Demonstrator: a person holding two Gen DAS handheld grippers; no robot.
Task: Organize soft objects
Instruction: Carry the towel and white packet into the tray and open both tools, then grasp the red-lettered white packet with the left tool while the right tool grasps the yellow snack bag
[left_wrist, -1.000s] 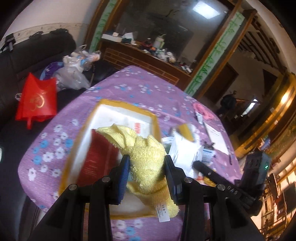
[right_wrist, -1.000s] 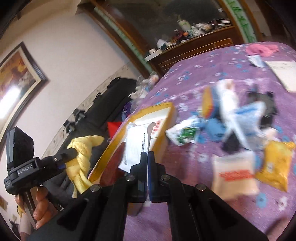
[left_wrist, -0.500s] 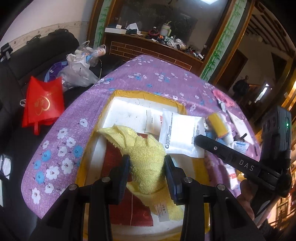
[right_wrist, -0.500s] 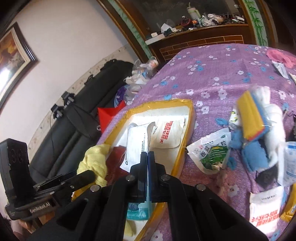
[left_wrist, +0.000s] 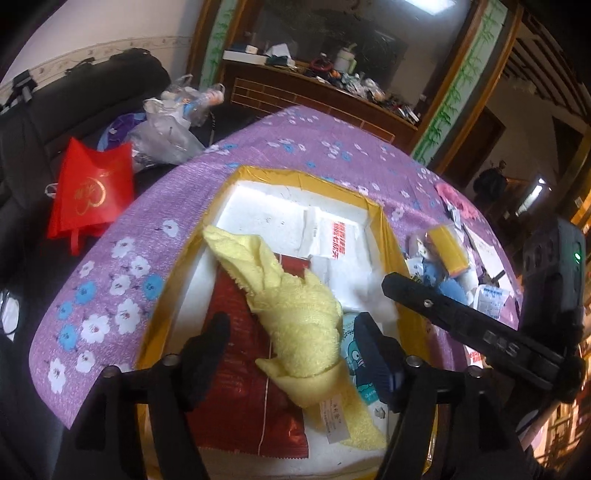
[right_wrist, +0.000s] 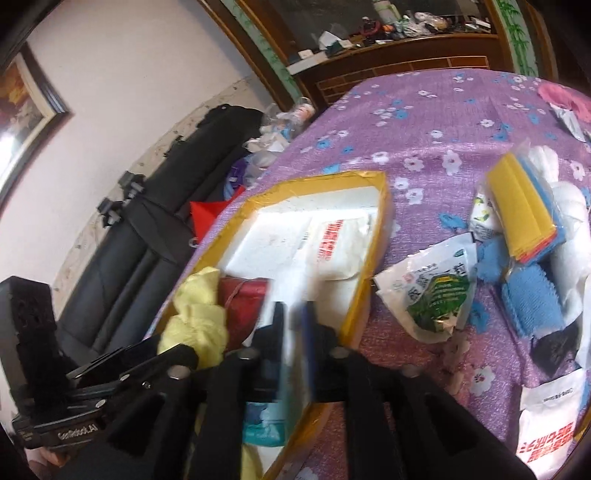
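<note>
A yellow towel (left_wrist: 295, 317) lies in the yellow-rimmed foam box (left_wrist: 306, 179), across a dark red packet (left_wrist: 240, 373). My left gripper (left_wrist: 291, 354) is open, its fingers spread either side of the towel without touching it. My right gripper (right_wrist: 293, 325) hovers over the box (right_wrist: 354, 177), its jaws a little apart and blurred, with a white packet just below them. White packets with red print (left_wrist: 340, 240) lie in the box. The towel also shows in the right wrist view (right_wrist: 195, 314). The right gripper's body (left_wrist: 461, 321) crosses the left wrist view.
A purple flowered cloth (right_wrist: 443, 122) covers the table. To the right of the box lie a yellow and blue sponge pack (right_wrist: 517, 206), blue cloths (right_wrist: 532, 302), a green-printed packet (right_wrist: 432, 291) and white packets. A red bag (left_wrist: 92, 192) and plastic bags (left_wrist: 170, 129) sit on the black sofa.
My left gripper opened and let the yellow towel drop into the box. My right gripper moved in over the box and its jaws parted, releasing the white packet.
</note>
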